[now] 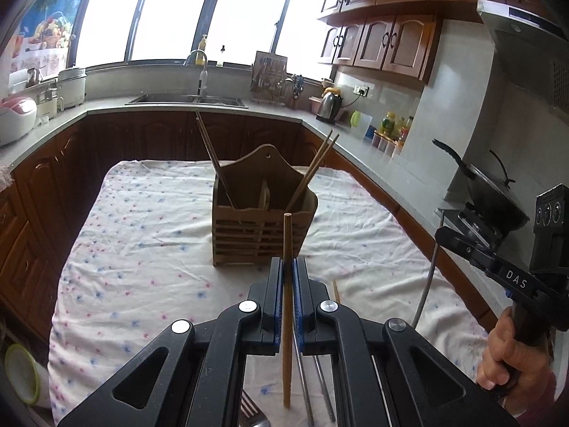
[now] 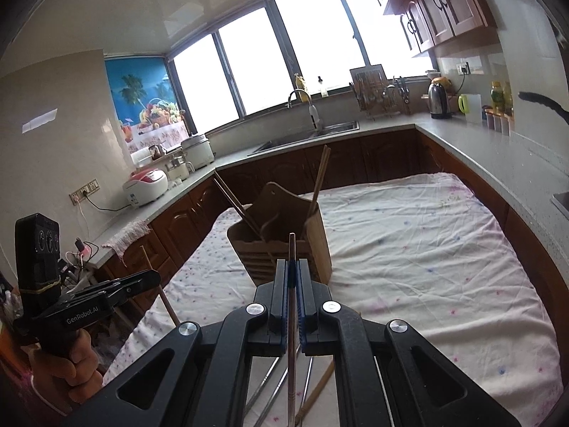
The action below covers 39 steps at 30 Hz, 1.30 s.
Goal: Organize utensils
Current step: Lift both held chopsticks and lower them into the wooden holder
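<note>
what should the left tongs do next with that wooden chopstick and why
Probably carry it forward over the wooden holder and lower it in: the left tongs are shut on a wooden chopstick, and other chopsticks already stand there.

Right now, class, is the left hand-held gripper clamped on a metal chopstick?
No, the left hand-held gripper is shut on a wooden chopstick.

Upright wooden chopstick [image 1: 287,249], steel chopstick [image 2: 291,284], slatted wooden holder [image 1: 261,210]

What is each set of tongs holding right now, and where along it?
Left tongs: a wooden chopstick, clamped around mid-length. Right tongs: a thin metal chopstick, clamped near its upper end.
</note>
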Each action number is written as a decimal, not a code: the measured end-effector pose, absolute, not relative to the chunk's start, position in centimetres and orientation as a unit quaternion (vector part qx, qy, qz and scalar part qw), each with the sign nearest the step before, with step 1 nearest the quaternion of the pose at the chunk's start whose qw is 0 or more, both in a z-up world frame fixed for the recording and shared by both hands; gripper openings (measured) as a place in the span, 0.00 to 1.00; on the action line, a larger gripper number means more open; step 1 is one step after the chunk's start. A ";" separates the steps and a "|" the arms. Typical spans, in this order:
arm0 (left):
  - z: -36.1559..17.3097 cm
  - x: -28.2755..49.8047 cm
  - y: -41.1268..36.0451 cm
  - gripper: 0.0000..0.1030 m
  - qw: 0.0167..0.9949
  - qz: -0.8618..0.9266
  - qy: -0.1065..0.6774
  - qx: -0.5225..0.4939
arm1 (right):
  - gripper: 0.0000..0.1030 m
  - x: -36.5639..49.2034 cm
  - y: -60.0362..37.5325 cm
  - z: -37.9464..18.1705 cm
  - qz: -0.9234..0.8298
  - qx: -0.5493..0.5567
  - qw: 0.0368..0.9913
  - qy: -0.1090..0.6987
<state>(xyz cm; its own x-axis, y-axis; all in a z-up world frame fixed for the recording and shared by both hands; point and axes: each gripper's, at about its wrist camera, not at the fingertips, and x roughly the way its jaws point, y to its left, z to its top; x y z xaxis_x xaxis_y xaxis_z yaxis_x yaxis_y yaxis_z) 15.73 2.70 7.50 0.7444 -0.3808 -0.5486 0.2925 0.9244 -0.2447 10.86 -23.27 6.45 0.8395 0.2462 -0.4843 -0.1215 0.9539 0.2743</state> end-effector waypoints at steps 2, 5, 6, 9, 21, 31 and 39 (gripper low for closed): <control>7.7 15.7 3.0 0.04 0.933 -0.179 0.305 -0.074 | 0.04 11.0 -23.2 6.7 0.099 0.117 0.953 0.261; 8.0 15.8 3.3 0.03 0.935 -0.175 0.300 -0.075 | 0.04 11.4 -23.2 6.9 0.099 0.119 0.955 0.254; 8.1 15.8 3.4 0.03 0.935 -0.174 0.299 -0.075 | 0.04 11.6 -23.3 7.0 0.098 0.121 0.955 0.251; 8.4 15.8 3.6 0.03 0.937 -0.173 0.294 -0.077 | 0.04 11.9 -23.4 7.2 0.099 0.124 0.956 0.246; 9.4 16.3 4.8 0.03 0.944 -0.166 0.271 -0.085 | 0.04 14.0 -23.3 8.7 0.100 0.136 0.961 0.218; 10.9 17.9 6.4 0.03 0.952 -0.156 0.244 -0.095 | 0.04 16.6 -23.0 10.5 0.097 0.136 0.969 0.182; 12.5 20.2 7.5 0.03 0.961 -0.146 0.212 -0.101 | 0.04 19.7 -23.6 12.2 0.090 0.150 0.975 0.140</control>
<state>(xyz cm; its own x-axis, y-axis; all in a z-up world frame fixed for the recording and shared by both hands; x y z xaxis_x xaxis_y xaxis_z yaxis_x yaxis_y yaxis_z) 20.24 7.52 12.53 0.8674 -0.3241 -0.3775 0.2383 0.9367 -0.2564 19.68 -23.57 12.25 0.9444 0.2174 -0.2465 -0.1333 0.9389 0.3175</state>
